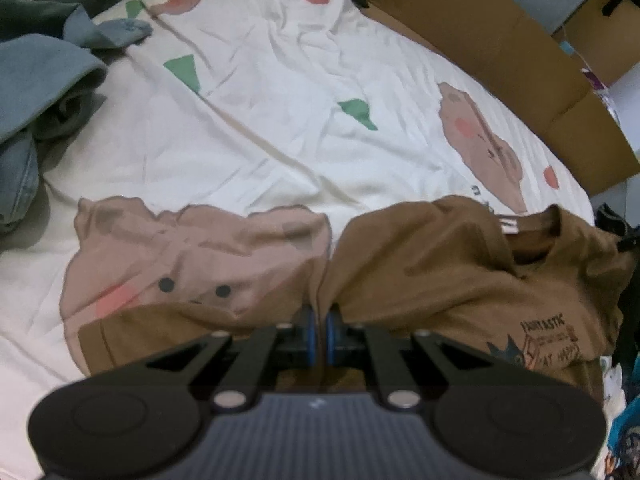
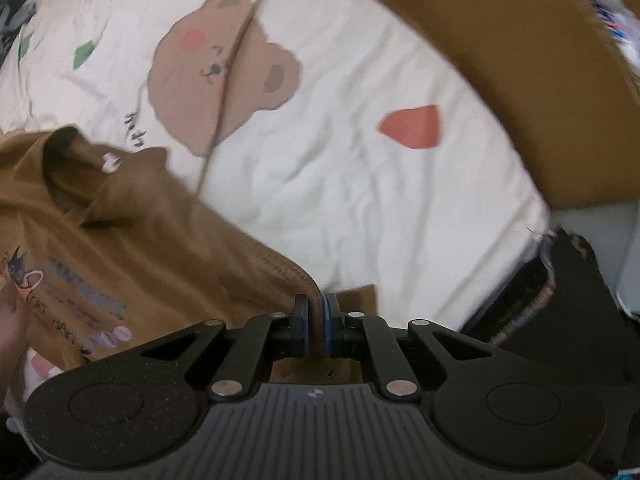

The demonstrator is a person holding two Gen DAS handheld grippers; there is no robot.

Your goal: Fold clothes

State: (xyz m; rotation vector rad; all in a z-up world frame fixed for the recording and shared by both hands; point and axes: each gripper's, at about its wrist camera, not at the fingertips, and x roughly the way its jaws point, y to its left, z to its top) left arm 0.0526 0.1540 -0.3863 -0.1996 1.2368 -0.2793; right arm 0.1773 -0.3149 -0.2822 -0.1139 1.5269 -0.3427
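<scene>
A brown T-shirt point(image 1: 440, 264) with a cartoon print and text lies bunched on a white bedsheet with bear prints. My left gripper point(image 1: 320, 320) is shut on a fold of the brown T-shirt near its middle. In the right wrist view the same brown T-shirt point(image 2: 132, 240) fills the lower left, its collar toward the upper left. My right gripper point(image 2: 316, 312) is shut on the T-shirt's ribbed hem edge.
The white bear-print sheet point(image 1: 260, 120) covers the bed; it also shows in the right wrist view point(image 2: 360, 180). A pile of blue-grey clothes point(image 1: 36, 92) sits at the left. A cardboard box point(image 1: 500, 40) lines the far right edge, also in the right wrist view point(image 2: 520, 80).
</scene>
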